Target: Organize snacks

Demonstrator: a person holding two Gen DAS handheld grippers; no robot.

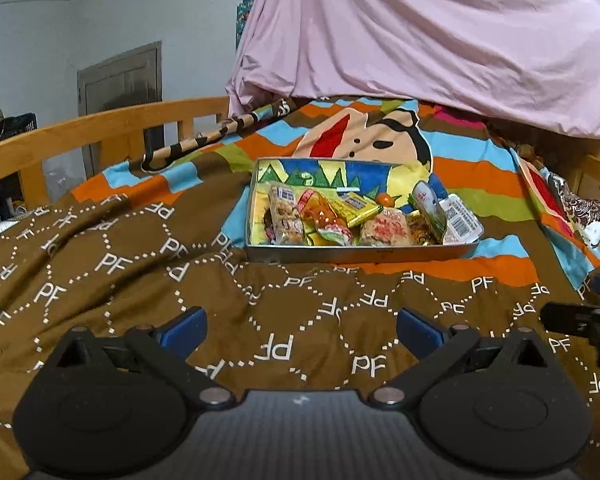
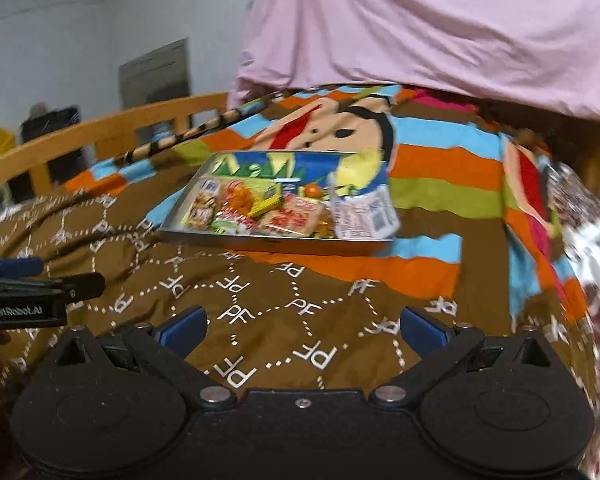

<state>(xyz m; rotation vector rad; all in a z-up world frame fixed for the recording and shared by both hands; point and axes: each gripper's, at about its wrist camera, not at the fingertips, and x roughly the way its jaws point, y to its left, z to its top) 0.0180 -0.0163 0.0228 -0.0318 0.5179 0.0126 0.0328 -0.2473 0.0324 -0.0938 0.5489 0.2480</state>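
Observation:
A shallow metal tray with a colourful cartoon lining lies on the bed ahead, filled with several wrapped snacks: biscuit packs, a yellow bar, an orange sweet and a white sealed cup leaning at its right end. The tray also shows in the right wrist view with the snacks. My left gripper is open and empty, low over the brown quilt, well short of the tray. My right gripper is open and empty too, to the right of the left one.
The bed has a brown "PF" quilt over a striped cartoon blanket. A pink sheet hangs behind. A wooden bed rail runs along the left. The other gripper shows at the edges.

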